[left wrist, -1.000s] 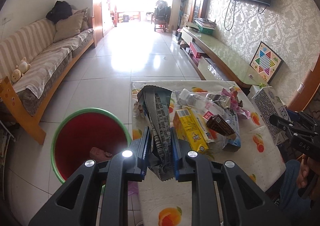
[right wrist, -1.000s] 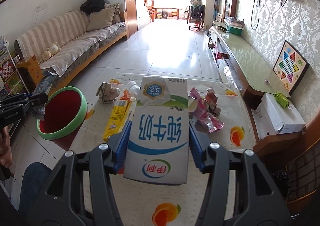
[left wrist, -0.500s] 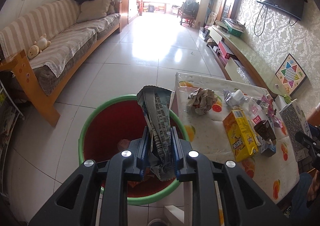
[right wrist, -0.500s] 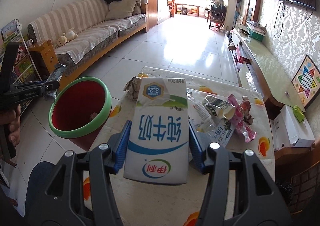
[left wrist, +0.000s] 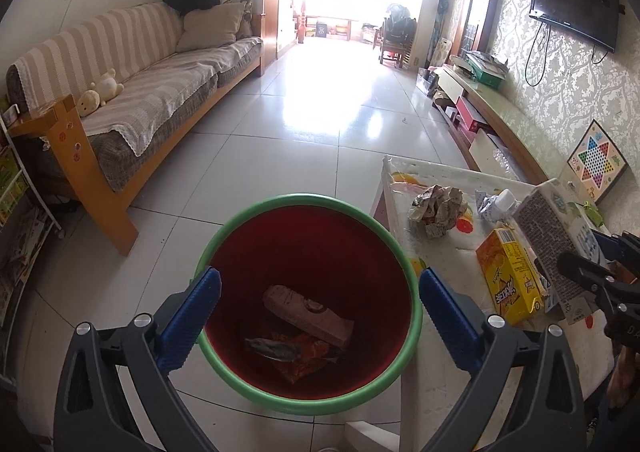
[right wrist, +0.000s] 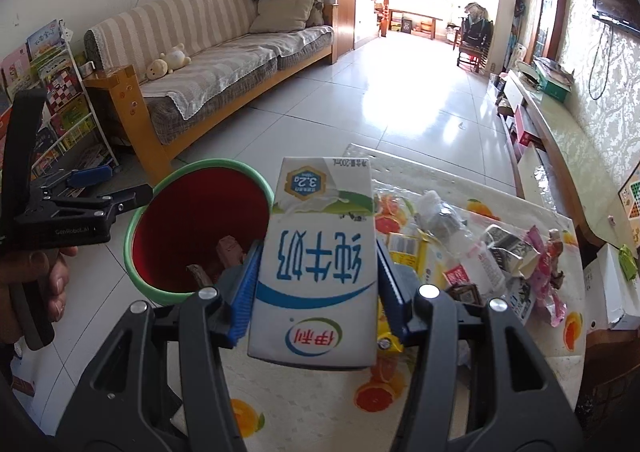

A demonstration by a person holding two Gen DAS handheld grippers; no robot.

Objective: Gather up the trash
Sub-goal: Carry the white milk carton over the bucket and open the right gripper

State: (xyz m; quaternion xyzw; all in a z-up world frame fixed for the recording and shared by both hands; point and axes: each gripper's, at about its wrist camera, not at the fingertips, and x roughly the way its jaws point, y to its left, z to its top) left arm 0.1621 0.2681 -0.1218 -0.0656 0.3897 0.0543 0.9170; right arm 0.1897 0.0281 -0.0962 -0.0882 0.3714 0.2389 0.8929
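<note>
Red inside, green on its rim, the bin [left wrist: 308, 332] sits low in the middle of the frame. My left gripper [left wrist: 319, 316] is opening wide, nothing in it. My right gripper [right wrist: 316, 276] squeezes the milk carton [right wrist: 320, 264] over the table [right wrist: 304, 404]. If I let go now, it misses the bin.

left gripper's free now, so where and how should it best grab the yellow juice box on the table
Grip the yellow juice box across its two long narrow sides, near the middle. It lies flat on the table, label up, long axis running away from the bin, so come down from above with the left gripper, whose jaws are opening with nothing between them.
</note>
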